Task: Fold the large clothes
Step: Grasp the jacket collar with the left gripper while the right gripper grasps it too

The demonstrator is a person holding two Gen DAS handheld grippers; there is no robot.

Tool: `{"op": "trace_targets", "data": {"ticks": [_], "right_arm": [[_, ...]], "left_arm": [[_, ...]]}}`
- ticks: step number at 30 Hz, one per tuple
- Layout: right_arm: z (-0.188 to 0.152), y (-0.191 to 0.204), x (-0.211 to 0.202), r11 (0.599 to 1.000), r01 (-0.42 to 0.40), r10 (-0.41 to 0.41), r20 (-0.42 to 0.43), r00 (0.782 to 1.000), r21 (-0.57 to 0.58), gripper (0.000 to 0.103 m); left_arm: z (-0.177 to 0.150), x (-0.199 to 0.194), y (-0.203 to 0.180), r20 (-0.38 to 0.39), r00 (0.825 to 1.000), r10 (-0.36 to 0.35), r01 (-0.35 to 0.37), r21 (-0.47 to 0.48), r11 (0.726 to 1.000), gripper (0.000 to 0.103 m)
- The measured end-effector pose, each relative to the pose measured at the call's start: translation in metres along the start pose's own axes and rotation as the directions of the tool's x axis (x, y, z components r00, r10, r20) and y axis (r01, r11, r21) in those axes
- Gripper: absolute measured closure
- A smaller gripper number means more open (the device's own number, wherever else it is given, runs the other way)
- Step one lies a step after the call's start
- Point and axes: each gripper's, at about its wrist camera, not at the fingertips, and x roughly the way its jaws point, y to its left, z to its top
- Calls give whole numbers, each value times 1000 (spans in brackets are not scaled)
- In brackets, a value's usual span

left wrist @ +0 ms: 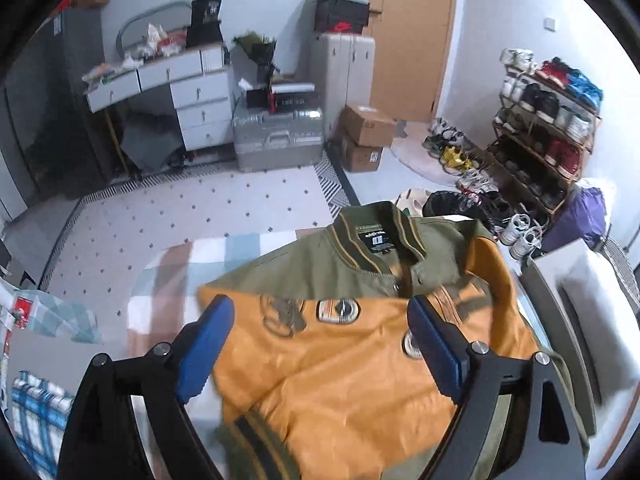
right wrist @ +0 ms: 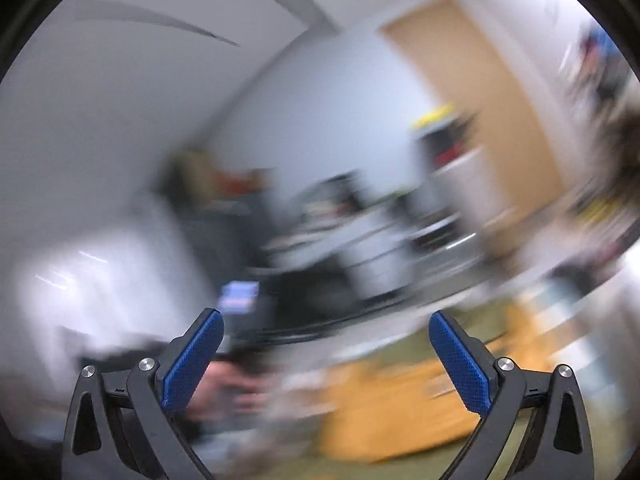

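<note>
An olive green bomber jacket (left wrist: 336,264) lies on a checked bedspread (left wrist: 224,252), folded over so its orange lining (left wrist: 340,380) faces up, with the collar and label at the far end. My left gripper (left wrist: 320,312) hovers above the lining, open, with nothing between its blue pads (left wrist: 204,352). In the right wrist view everything is heavily blurred; my right gripper (right wrist: 326,324) stands wide open and empty, pointing out into the room. The orange lining (right wrist: 400,408) shows as a smear below it, and a hand (right wrist: 224,388) is dimly visible at lower left.
Beyond the bed lies a dotted rug (left wrist: 192,208), then a white dresser (left wrist: 176,88), a silver case (left wrist: 276,136) and cardboard boxes (left wrist: 364,136). A shoe rack (left wrist: 548,120) and loose shoes stand at the right by a wooden door (left wrist: 412,32).
</note>
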Motion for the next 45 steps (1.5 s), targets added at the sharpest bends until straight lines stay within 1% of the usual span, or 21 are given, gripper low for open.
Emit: {"op": "trace_targets", "data": {"ticks": [1,2,3,5,9,14,16,20,21,23,26,27,29,31,34,35,38,40,42,44,45], "right_arm": [[-6,-1,12,993,107,-106,23,994,-58,0],[-15,-5,21,981,175,-171,58,984,-79,0],[-23,-10,29,976,206,-200,79,977,-77,0],[-39,-25,51,967,246,-241,64,968,-71,0],[-64,-49,91,936,342,-343,-2,939,-79,0],[-89,-72,90,945,327,-326,38,945,-24,0],[-95,-82,89,954,299,-299,24,954,24,0],[-104,-98,90,961,255,-251,-52,967,103,0],[-105,-102,91,961,248,-242,-65,968,125,0],[-107,-105,90,964,224,-215,-74,974,141,0],[-108,-102,86,969,209,-200,-77,977,133,0],[-108,-101,87,970,206,-197,-79,977,126,0],[-110,-97,88,973,205,-195,-94,976,104,0],[-108,-97,94,974,201,-189,-121,975,105,0],[-91,-100,100,970,177,-148,-171,974,169,0],[-81,-100,102,965,207,-176,-185,967,163,0],[-51,-95,128,958,268,-230,-290,929,99,0],[-30,-95,166,964,264,-232,-398,888,27,0],[-17,-100,206,970,234,-236,-462,855,-63,0],[-13,-108,256,949,265,-316,-525,790,-171,0],[-15,-112,275,949,246,-314,-551,773,-196,0]], "left_arm": [[4,13,0,-27,1000,-1,1,-7,1000,17],[10,34,0,-61,998,-15,13,-22,1000,17],[14,48,0,-84,996,-37,34,-41,999,17],[27,85,0,-146,985,-88,76,-83,994,18],[57,161,2,-221,972,-82,57,-117,991,18],[76,232,-4,-304,949,-88,43,-154,987,18],[79,249,-9,-331,936,-117,70,-149,986,18],[79,277,-13,-393,916,-85,49,-101,994,20],[79,280,-12,-395,915,-82,46,-99,994,25],[78,275,-9,-388,919,-77,40,-101,994,58],[75,267,-8,-372,927,-52,34,-55,998,80],[75,266,-7,-365,930,-51,35,-51,998,84],[70,255,2,-345,932,-108,80,-96,992,90],[69,246,6,-319,934,-163,127,-130,983,91],[62,223,-2,-300,938,-175,160,-75,984,93],[59,217,-6,-296,939,-176,168,-51,984,99],[52,207,-15,-300,938,-172,174,-21,984,99],[50,204,-16,-297,938,-178,181,-18,983,99],[50,205,-14,-296,937,-186,186,-26,982,99],[51,210,-11,-286,940,-187,190,-19,982,99],[52,216,-10,-282,940,-190,192,-21,981,98]]}}
